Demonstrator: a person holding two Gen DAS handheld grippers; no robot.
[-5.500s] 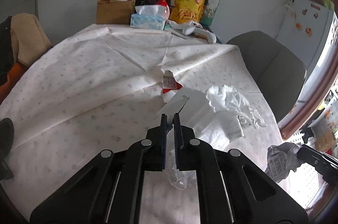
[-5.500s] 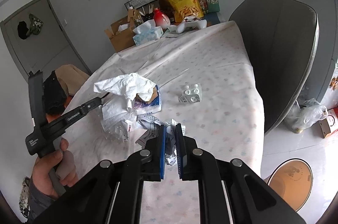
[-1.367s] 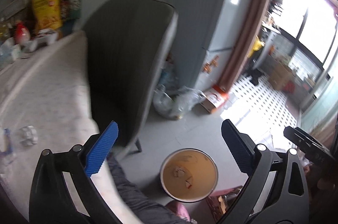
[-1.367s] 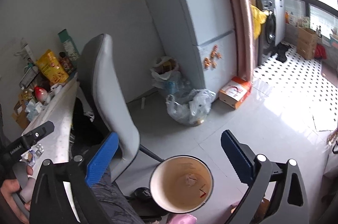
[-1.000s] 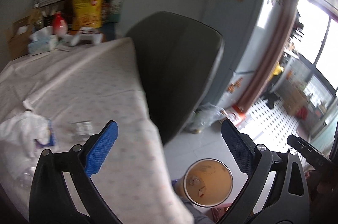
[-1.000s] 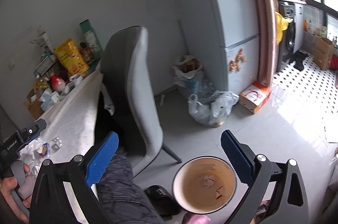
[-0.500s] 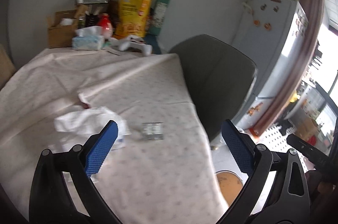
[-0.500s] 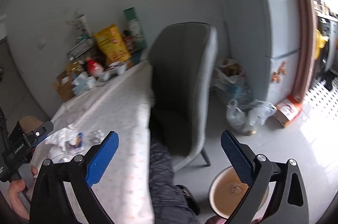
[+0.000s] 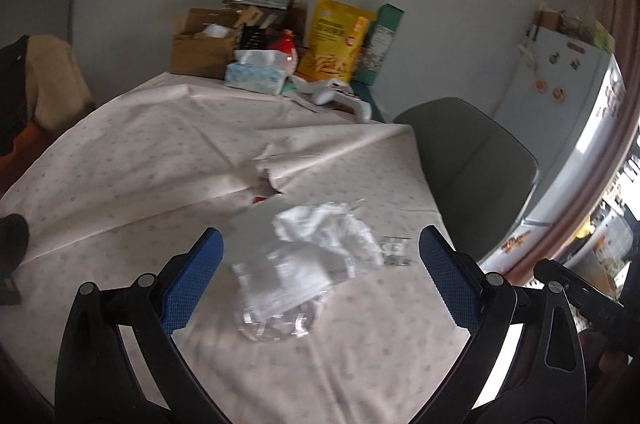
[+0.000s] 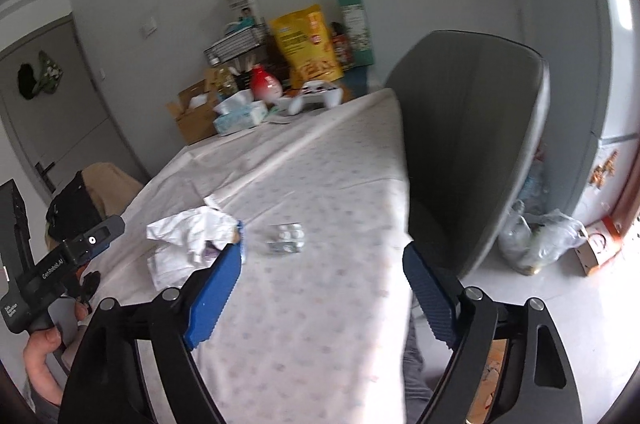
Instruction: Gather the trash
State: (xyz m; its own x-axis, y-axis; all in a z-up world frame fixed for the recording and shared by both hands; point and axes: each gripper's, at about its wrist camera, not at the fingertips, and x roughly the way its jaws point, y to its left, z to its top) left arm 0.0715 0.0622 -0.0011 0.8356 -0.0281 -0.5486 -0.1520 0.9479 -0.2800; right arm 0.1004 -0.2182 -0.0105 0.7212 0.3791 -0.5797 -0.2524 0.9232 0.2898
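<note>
Although both grippers were empty, trash remained on the table (image 9: 120,160), so by my reading the collecting was only partly done. The left gripper (image 9: 320,276) hung with its jaws spread wide and nothing between them, aimed down at the crumpled white tissue (image 9: 324,228). Just on the near side of the tissue lay a clear plastic wrapper (image 9: 276,316), touching it as far as the blur let me tell. Just to the right of the tissue, toward the grey chair (image 9: 468,160), sat a small blister pack (image 9: 396,246), flat on the cloth. In the right wrist view its long axis ran roughly across the table, one short end toward the tissue and the other toward the chair. The right gripper (image 10: 322,288) was closing its jaws on empty air, with the pack beyond its tips. All three pieces had yet to be picked up.
</note>
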